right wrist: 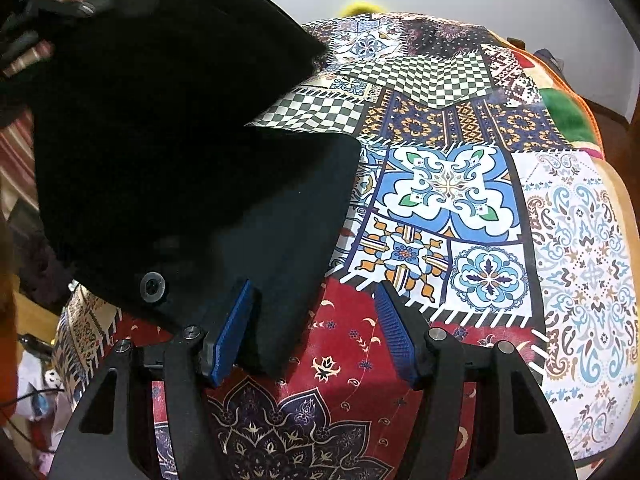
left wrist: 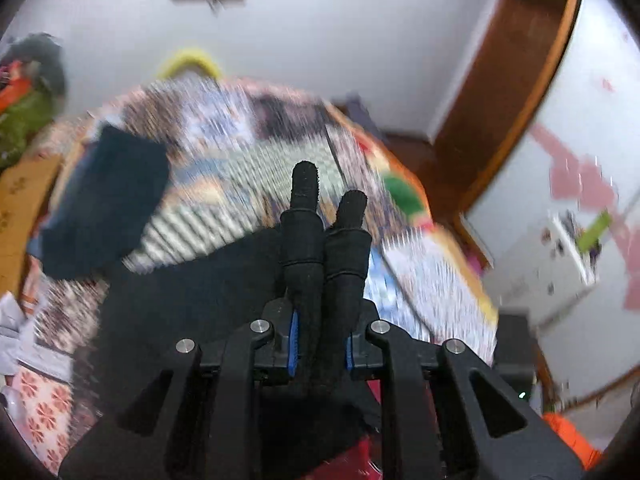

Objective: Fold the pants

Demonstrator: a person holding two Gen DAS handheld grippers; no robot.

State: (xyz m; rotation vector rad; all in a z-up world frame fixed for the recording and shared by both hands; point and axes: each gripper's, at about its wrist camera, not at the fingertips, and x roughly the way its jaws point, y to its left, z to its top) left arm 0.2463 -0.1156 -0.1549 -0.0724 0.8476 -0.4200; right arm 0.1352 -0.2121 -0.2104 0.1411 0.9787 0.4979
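The black pants (right wrist: 160,140) hang over the patchwork bedspread (right wrist: 460,184), lifted at the upper left of the right wrist view, with a lower part lying on the cover (right wrist: 288,216). My left gripper (left wrist: 322,344) is shut on a bunch of the black pants (left wrist: 316,272), whose two drawstring ends (left wrist: 306,184) stick up past the pads. More of the pants drape below it (left wrist: 180,300). My right gripper (right wrist: 316,332) is open; the pants' edge lies against its left pad (right wrist: 232,332), the right pad is free.
A folded dark blue garment (left wrist: 108,200) lies at the far left of the bed. A wooden door frame (left wrist: 516,92) and white wall stand at the right. Clutter (left wrist: 28,80) sits beyond the bed's left edge.
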